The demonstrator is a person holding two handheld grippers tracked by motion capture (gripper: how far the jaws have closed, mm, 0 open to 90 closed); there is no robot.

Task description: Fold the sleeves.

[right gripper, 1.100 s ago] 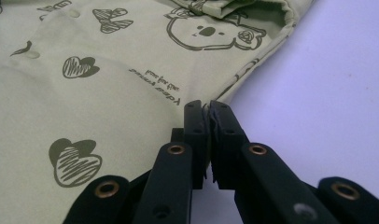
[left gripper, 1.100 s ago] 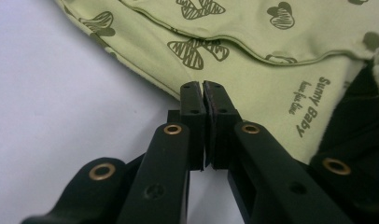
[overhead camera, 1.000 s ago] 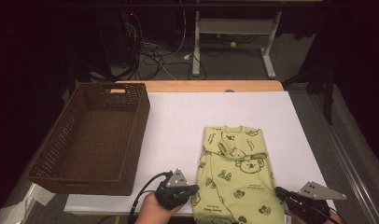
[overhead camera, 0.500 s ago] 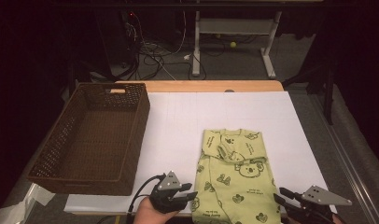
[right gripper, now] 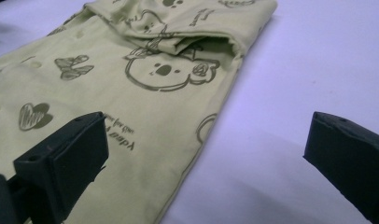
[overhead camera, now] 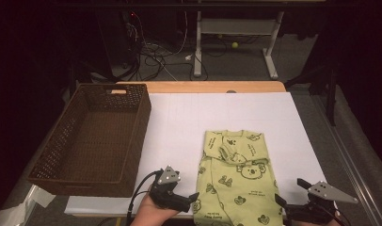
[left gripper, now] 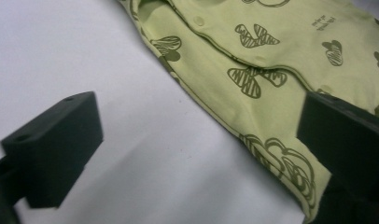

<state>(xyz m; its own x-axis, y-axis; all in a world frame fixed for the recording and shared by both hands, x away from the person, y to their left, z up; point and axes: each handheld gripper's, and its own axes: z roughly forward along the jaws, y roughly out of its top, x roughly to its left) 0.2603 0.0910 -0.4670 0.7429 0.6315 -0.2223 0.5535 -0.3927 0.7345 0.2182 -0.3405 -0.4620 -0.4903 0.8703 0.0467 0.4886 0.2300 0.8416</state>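
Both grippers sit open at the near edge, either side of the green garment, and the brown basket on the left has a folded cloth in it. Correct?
Not quite: the high view shows the basket empty. The rest holds: left gripper and right gripper open, flanking the green garment.

We're in a lab or test room here, not a home: a wooden table (overhead camera: 198, 87) covered by a plain white sheet (overhead camera: 179, 122) sits under bright light while everything beyond is dark. Past the far edge from the grippers, loose cables (overhead camera: 154, 56) sprawl across a grey floor between the white metal legs of a desk frame (overhead camera: 271, 52).
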